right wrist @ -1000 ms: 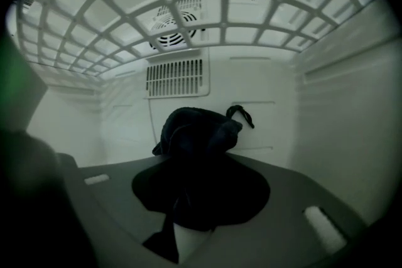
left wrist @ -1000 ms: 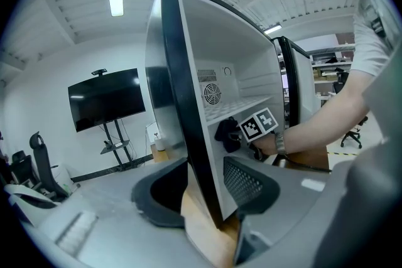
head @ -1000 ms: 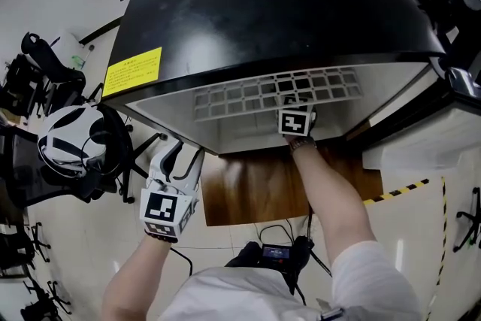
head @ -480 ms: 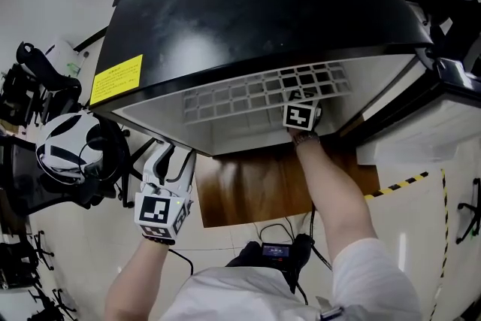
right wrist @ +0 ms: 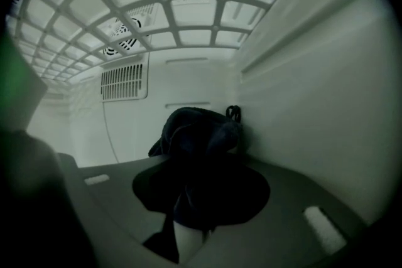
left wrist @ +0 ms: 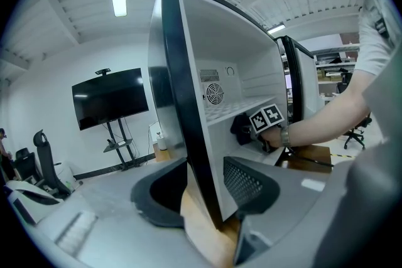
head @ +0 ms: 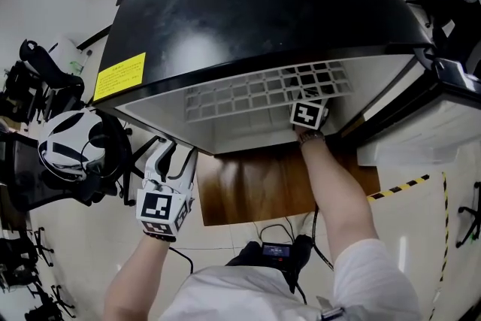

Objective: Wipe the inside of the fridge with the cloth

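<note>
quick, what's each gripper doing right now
Left gripper: jaws open, nothing held.
Right gripper: jaws closed on the dark cloth, inside the fridge.

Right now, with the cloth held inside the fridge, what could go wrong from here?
1. The grid shelf hangs close above the right gripper; an upward stroke could knock it.
2. The cloth is bunched into a wad by the right wall, so it may wipe only a narrow strip or slip out.
3. The left gripper, open, sits right by the fridge's front edge and could bump it.
</note>
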A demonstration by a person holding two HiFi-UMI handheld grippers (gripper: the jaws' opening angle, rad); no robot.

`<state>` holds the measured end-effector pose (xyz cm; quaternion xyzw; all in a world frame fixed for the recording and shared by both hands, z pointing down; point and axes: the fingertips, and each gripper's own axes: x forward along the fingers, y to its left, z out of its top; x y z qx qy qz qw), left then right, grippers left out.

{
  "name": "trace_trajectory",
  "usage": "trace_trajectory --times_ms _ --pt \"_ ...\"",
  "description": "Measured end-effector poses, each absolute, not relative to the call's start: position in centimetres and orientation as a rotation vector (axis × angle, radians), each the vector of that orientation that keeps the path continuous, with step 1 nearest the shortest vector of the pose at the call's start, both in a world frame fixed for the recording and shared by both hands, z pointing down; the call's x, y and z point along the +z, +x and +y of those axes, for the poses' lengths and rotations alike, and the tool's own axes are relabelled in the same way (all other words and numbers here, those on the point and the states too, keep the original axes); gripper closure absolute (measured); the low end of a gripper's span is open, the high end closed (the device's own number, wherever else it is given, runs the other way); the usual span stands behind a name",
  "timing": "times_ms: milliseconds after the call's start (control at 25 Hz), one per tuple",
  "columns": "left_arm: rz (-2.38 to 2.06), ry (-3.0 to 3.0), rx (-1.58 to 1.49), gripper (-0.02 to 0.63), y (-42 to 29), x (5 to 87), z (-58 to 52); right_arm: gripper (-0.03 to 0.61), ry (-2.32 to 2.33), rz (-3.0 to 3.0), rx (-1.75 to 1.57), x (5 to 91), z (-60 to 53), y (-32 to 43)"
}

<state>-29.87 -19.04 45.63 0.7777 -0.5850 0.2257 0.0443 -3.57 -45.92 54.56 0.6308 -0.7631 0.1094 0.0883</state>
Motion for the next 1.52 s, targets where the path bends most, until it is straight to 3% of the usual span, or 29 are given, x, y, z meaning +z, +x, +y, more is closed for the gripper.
trace_trajectory --times_ms 280,1000,1520 --pt "-1.794 2.385 0.660 0.436 -29.6 45.6 -19.7 0.459 1.800 -2.363 0.303 52.8 -44.0 -6.0" --pt "-1.779 2.395 0.645 0.436 -29.5 45.6 -19.3 0.459 1.193 -2.661 0.462 53.7 -33.5 -26.1" --pt "-1.775 2.399 0.647 0.436 -29.6 45.6 -19.1 0.459 1.148 -2.515 0.460 57.0 -34.0 -26.4"
